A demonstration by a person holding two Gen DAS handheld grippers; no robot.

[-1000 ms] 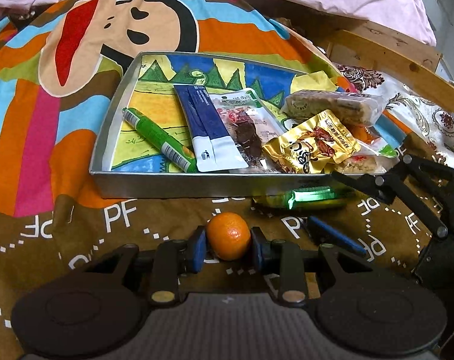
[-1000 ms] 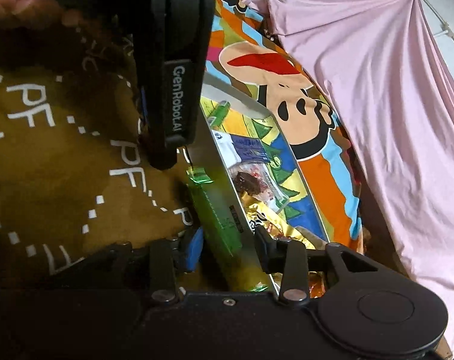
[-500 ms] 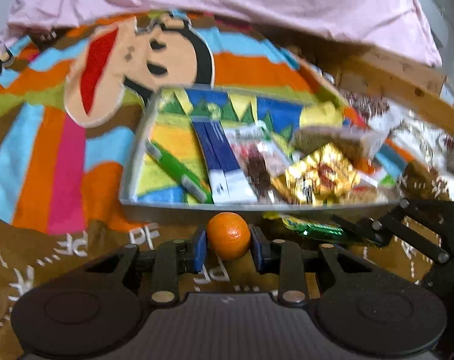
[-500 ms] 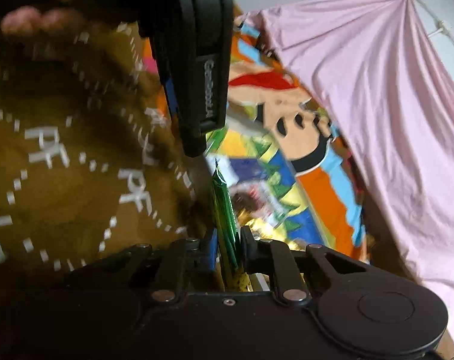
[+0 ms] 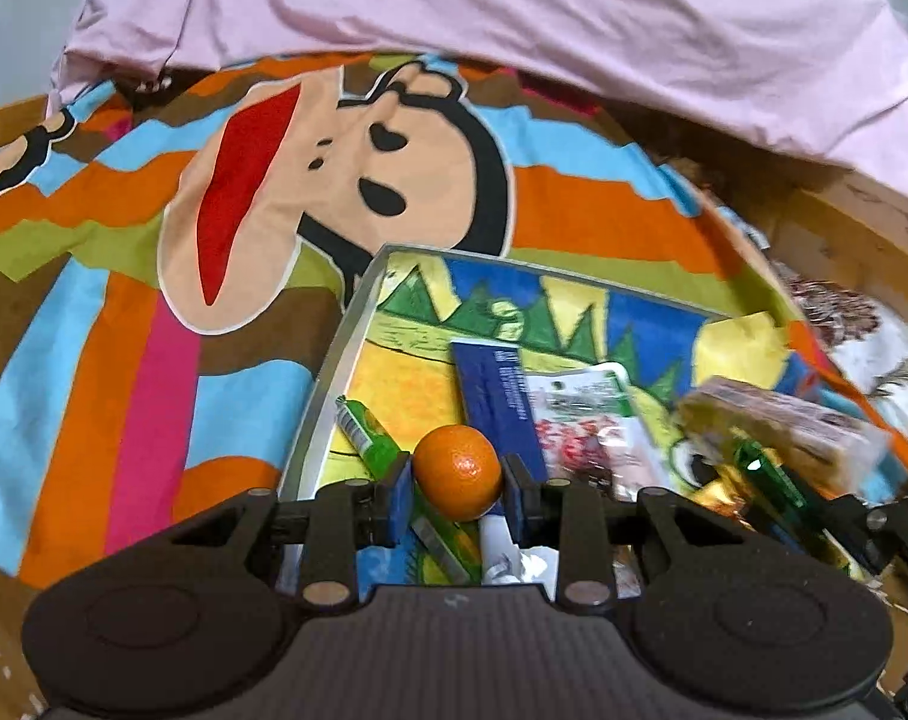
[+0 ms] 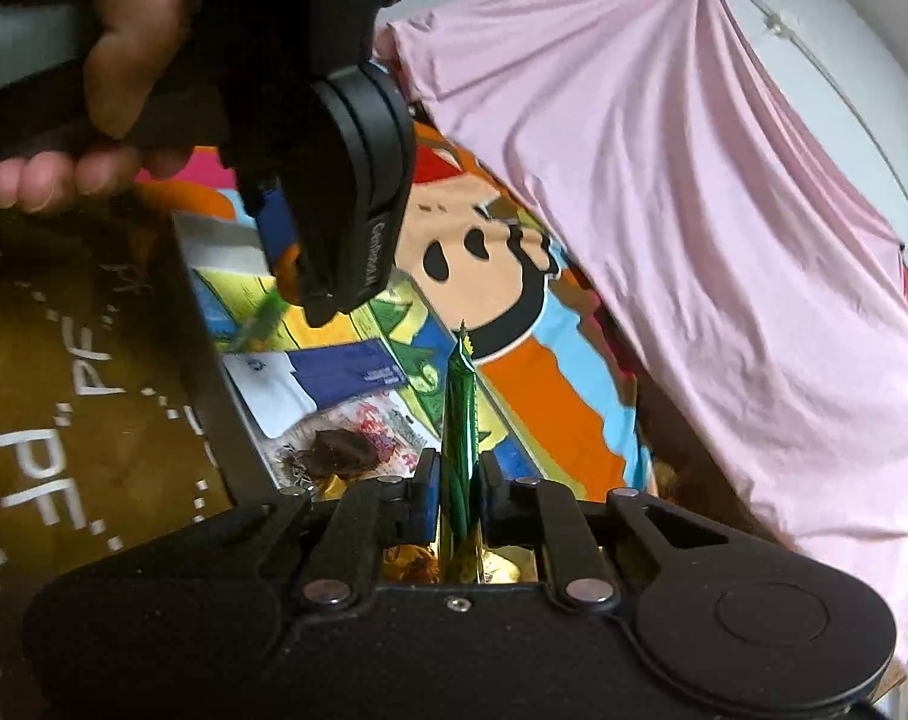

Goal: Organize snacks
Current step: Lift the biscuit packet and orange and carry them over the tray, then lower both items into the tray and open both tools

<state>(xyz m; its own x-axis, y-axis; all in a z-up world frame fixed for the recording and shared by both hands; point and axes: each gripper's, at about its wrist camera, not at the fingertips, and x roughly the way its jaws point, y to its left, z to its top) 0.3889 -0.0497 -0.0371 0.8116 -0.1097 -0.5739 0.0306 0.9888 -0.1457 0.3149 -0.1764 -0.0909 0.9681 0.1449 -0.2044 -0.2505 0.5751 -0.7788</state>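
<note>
My left gripper [image 5: 457, 492] is shut on a small orange [image 5: 457, 473] and holds it over the near left part of the metal tray [image 5: 327, 372]. The tray has a cartoon-printed floor and holds a green stick packet [image 5: 372, 450], a blue sachet [image 5: 497, 399], a clear dried-fruit pack [image 5: 586, 420] and a wrapped cake bar [image 5: 790, 432]. My right gripper [image 6: 458, 477] is shut on a green foil snack packet [image 6: 461, 420], held edge-on above the tray [image 6: 213, 360]. That packet also shows in the left wrist view [image 5: 772, 480].
The tray lies on a bed with a bright striped monkey-print sheet [image 5: 153, 300] and a brown blanket [image 6: 63, 390] at the near side. A pink cloth [image 5: 514, 18] hangs behind. A wooden bed frame [image 5: 844, 222] runs along the right. The left gripper's body [image 6: 333, 138] crosses the right wrist view.
Both grippers rose and moved forward over the tray. The right gripper closed on the green packet and lifted it off the blanket. The orange stays gripped in the left.
</note>
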